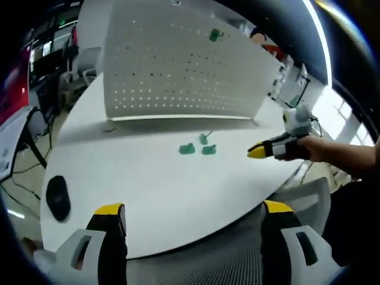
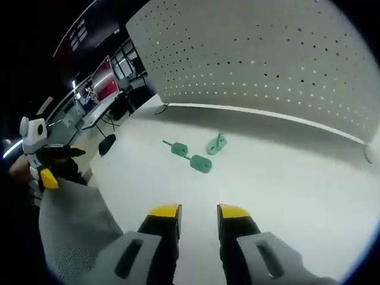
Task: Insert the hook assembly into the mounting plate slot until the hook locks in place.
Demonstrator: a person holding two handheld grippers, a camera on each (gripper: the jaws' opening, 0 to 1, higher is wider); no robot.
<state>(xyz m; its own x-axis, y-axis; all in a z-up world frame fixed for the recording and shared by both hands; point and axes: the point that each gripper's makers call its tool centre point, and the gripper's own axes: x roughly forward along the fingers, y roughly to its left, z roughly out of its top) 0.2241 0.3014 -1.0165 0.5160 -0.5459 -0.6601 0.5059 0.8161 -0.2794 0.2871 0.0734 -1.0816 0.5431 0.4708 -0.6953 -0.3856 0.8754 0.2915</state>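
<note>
Left gripper [image 1: 193, 222] wide open and empty over the table's [image 1: 154, 190] near edge, right gripper [image 2: 198, 215] narrowly parted, holding nothing, three green hooks [image 2: 192, 154] mid-table, apart from both, white pegboard [image 2: 267, 65] upright along the far edge, one hook [image 1: 215, 35] near its top.

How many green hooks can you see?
4: three green hooks lie together on the table, at and; one hangs on the pegboard at.
</note>
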